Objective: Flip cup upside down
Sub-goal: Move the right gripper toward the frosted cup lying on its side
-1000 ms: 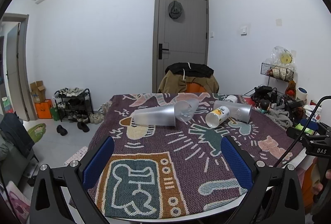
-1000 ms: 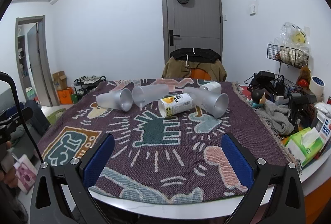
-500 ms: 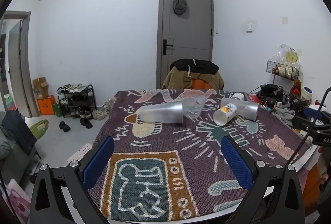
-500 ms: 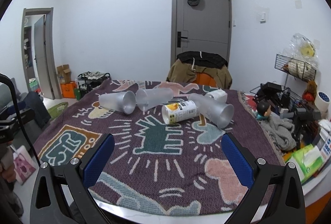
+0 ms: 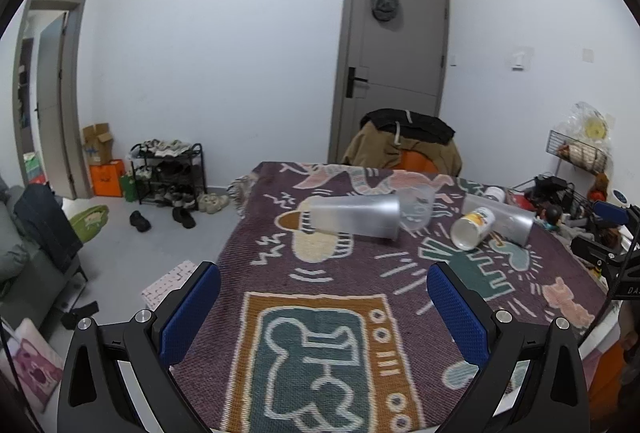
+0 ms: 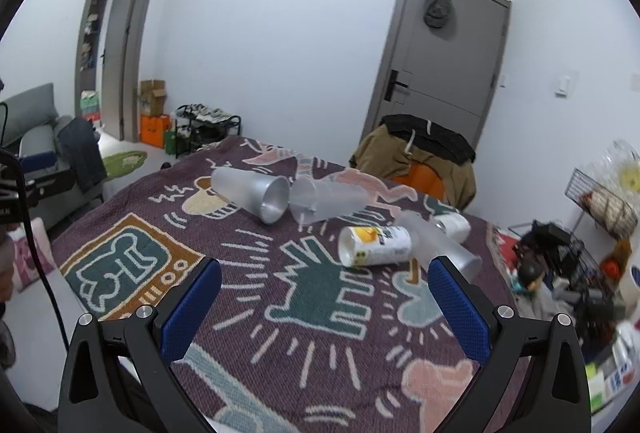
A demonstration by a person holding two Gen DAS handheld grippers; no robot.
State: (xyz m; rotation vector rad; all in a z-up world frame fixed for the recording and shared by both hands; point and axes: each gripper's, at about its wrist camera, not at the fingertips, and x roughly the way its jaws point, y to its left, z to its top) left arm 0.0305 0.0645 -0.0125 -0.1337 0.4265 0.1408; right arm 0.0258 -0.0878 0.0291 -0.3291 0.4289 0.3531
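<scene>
Several cups lie on their sides on a patterned purple cloth (image 5: 328,285). A frosted grey cup (image 5: 354,215) (image 6: 252,193) lies at the left. A clear cup (image 5: 418,207) (image 6: 326,199) lies beside it. A white cup with a yellow label (image 5: 472,227) (image 6: 374,245) and another frosted cup (image 5: 506,219) (image 6: 438,243) lie to the right, with a small white cup (image 6: 452,225) behind. My left gripper (image 5: 324,309) and right gripper (image 6: 324,309) are both open and empty, well short of the cups.
A chair draped with a brown jacket (image 5: 404,145) stands behind the table. Clutter, a wire basket and a doll (image 6: 532,273) crowd the table's right side. A shoe rack (image 5: 168,169) and boxes stand on the floor at left.
Both grippers have swung their view leftward and come a little closer to the cups. The cups have not moved. Both stay open.
</scene>
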